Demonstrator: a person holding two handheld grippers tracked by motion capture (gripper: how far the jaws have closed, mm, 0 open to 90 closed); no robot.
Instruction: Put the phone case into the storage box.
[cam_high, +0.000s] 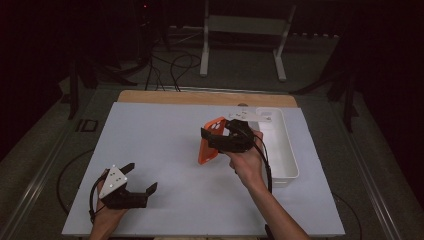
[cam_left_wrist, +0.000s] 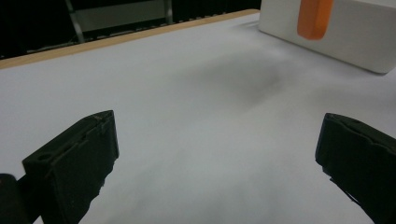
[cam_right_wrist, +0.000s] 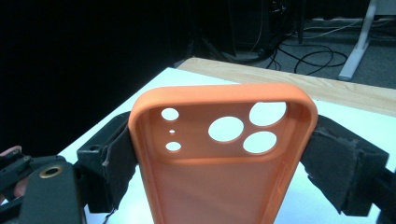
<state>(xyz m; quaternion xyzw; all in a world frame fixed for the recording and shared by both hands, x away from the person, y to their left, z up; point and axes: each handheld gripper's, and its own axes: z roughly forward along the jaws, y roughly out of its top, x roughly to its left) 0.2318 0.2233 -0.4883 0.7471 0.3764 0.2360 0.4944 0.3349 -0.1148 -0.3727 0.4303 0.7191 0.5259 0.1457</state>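
While clamped across its width by the right gripper (cam_high: 220, 135), orange phone case (cam_high: 211, 141) held upright, long axis vertical, above the table (cam_high: 150, 150) just left of the white bin (cam_high: 285, 150). Probably bound for that bin, nearest the right hand. Left gripper (cam_high: 140, 180) spread open, empty, far left of bin.

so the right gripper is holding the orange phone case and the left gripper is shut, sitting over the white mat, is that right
Not quite: the left gripper is open, not shut. The left gripper view shows its fingers spread wide apart with bare white mat between them, holding nothing. The rest stands: the right gripper holds the orange phone case, clamped by its sides.
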